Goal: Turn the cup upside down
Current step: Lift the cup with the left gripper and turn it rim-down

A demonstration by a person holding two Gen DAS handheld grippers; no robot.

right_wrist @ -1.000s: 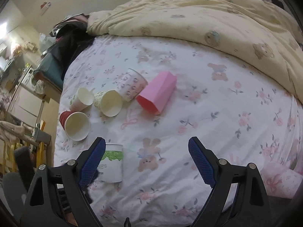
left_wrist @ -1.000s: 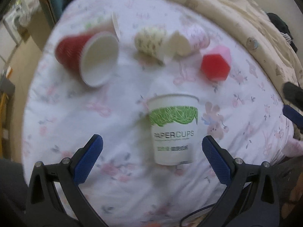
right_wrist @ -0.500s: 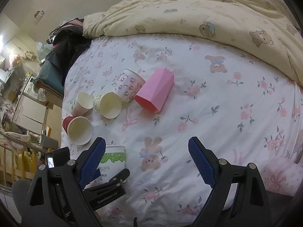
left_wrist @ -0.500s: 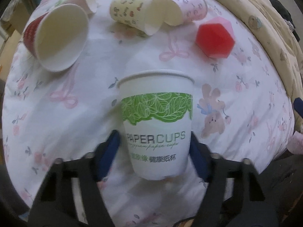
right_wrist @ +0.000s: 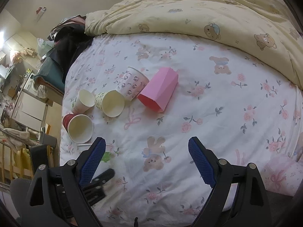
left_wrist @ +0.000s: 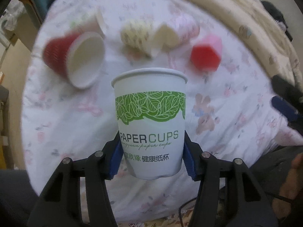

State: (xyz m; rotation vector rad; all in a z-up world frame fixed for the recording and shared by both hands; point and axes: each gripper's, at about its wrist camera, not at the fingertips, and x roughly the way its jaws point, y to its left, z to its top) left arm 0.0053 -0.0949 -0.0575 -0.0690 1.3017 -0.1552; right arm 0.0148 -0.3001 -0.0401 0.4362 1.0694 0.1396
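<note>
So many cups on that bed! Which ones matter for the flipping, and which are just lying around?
In the job: the green-leaf paper cup, upright, clamped in the left gripper.

Lying about: red cup, yellow patterned cup, pink faceted cup, open right gripper.

A bed carries everything, its white sheet [right_wrist: 217, 113] printed with pink roses, bows and little bears. A pale yellow teddy-bear quilt [right_wrist: 208, 9] is bunched along the far side. Near the left edge, five cups lie tipped over in a loose cluster: a red ribbed cup [right_wrist: 78, 127], a small white cup [right_wrist: 83, 101], a yellow patterned cup [right_wrist: 109, 103], a pink-printed cup [right_wrist: 132, 86] and a faceted pink cup [right_wrist: 159, 91].
</note>
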